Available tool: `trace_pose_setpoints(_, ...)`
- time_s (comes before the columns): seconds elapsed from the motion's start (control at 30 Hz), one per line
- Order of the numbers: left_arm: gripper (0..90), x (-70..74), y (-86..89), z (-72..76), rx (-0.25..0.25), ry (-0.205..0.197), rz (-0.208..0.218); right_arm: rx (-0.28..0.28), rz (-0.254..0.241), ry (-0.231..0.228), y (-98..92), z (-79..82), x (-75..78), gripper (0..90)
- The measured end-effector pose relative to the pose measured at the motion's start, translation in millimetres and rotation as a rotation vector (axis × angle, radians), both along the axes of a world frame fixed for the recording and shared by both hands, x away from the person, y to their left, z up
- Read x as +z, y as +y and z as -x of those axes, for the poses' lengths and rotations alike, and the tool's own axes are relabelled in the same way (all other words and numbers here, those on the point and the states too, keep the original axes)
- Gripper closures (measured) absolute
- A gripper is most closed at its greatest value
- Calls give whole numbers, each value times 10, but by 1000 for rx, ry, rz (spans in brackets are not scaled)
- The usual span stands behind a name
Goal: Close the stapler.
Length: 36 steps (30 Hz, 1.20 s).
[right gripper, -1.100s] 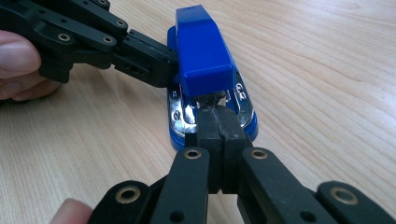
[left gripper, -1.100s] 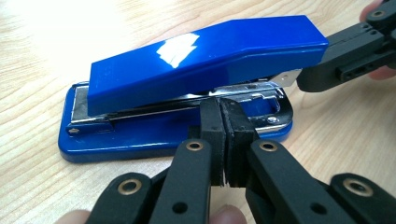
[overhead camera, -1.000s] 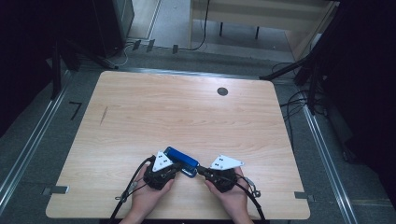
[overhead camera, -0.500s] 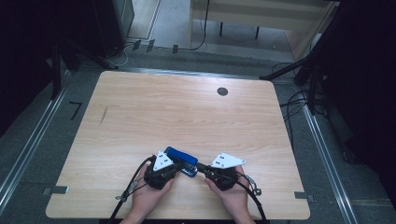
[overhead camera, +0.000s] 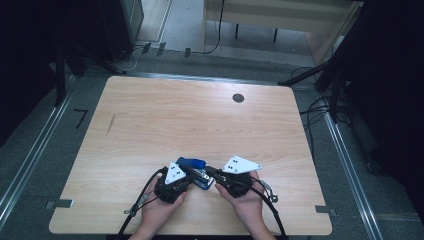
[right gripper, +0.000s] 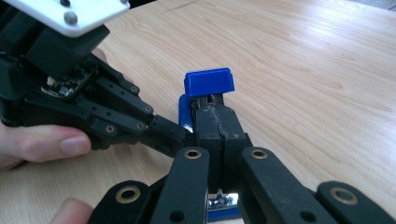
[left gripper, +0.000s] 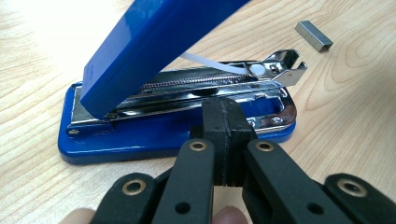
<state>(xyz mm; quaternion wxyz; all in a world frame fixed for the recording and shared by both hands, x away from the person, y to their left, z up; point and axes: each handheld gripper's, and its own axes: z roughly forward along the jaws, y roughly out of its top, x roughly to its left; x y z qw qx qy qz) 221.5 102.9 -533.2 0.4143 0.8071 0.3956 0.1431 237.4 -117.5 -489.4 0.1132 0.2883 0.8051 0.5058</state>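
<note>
A blue stapler (left gripper: 177,116) lies near the front edge of the wooden desk (overhead camera: 200,120), between the person's two hands, with its blue top cover (left gripper: 154,42) swung up and the chrome staple channel (left gripper: 205,84) laid bare. A loose strip of staples (left gripper: 314,35) rests on the desk just beyond the stapler's front end.

The left hand-held gripper (left gripper: 224,135) sits broadside to the stapler: in the left gripper view the long axis runs across the picture, hinge end to the left and chrome nose to the right, and the fully closed jaws meet pad to pad right at the near long side of the base, holding nothing between them. Whether their tips actually press on the base cannot be told.

The right hand-held gripper (right gripper: 217,126) comes in along the stapler's long axis instead, at one end; its jaws are likewise shut tight with nothing visible between them, tips just in front of the raised cover's end. In the high view both grippers converge on the stapler from either side, about equally near.

Judging from the open channel and the waiting staples, refilling seems to be the work in hand, and the strip lies farther from both grippers than the stapler does.
</note>
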Motion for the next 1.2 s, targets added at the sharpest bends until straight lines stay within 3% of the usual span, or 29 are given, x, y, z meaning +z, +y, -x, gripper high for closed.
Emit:
trace_pose_setpoints(0.9, 900, 1, -5, 1, -4, -6, -7, 36, 14, -42, 250, -152, 251, 900)
trace_pose_setpoints(1.2, 900, 1, -4, 1, -5, -8, -9, 39, -6, -44, 345, -210, 289, 900)
